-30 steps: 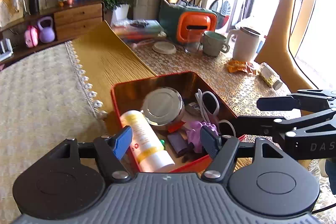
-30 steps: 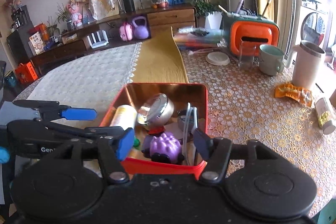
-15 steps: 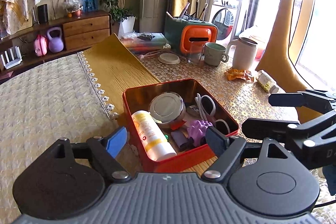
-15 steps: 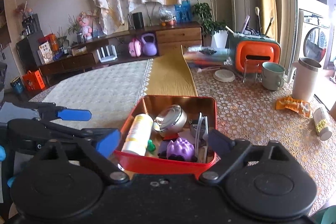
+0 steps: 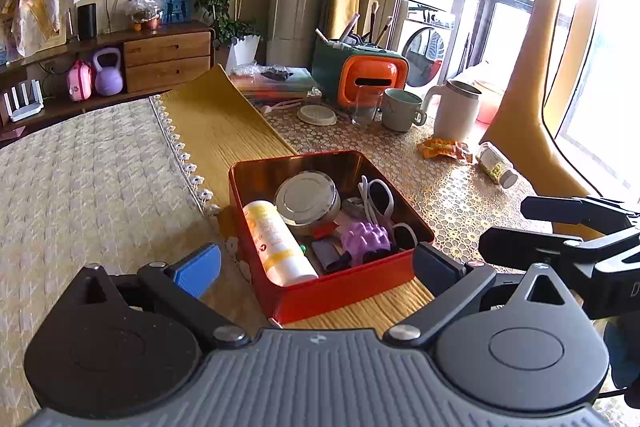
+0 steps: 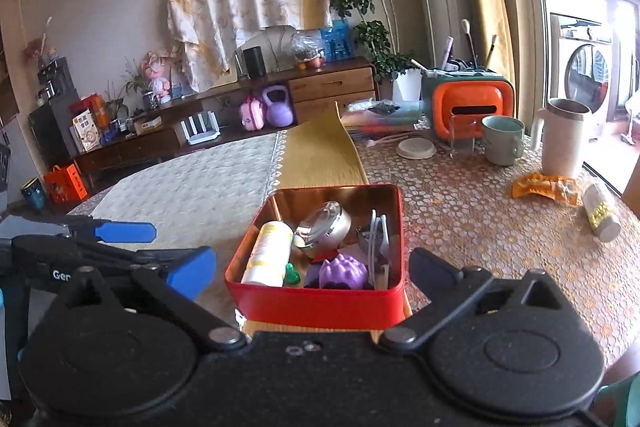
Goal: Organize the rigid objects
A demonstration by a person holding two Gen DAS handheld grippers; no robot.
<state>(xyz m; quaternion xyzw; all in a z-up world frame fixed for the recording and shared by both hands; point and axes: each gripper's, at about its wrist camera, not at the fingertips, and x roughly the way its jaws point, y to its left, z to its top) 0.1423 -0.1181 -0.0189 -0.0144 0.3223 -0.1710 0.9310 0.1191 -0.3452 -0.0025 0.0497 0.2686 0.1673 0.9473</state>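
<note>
Both hand-held grippers are released and hold nothing: the left hand-held gripper (image 5: 316, 267) is opening, its last bit of travel, while the right hand-held gripper (image 6: 312, 273) stands at full width, each just short of the tin's near wall with nothing between the pads.

Worktop (image 6: 480, 211): plenty of bare cloth lies left of the tin, and lace cloth to its right is open up to the mugs and the small bottle (image 6: 600, 213) lying near the far right edge, which a wide sweep could roll off.

Tin (image 5: 340, 291): this red box sits on the yellow runner, already holding the rigid objects. Its upright walls are the main hazard, I judge; a wide-spread finger coming in low could catch the rim and shove or tip it.

Contents: tube (image 5: 276, 241), round can (image 5: 308, 195), purple ball (image 5: 364, 239) and white cord are packed close, so reaching for one could drag a neighbour out.
</note>
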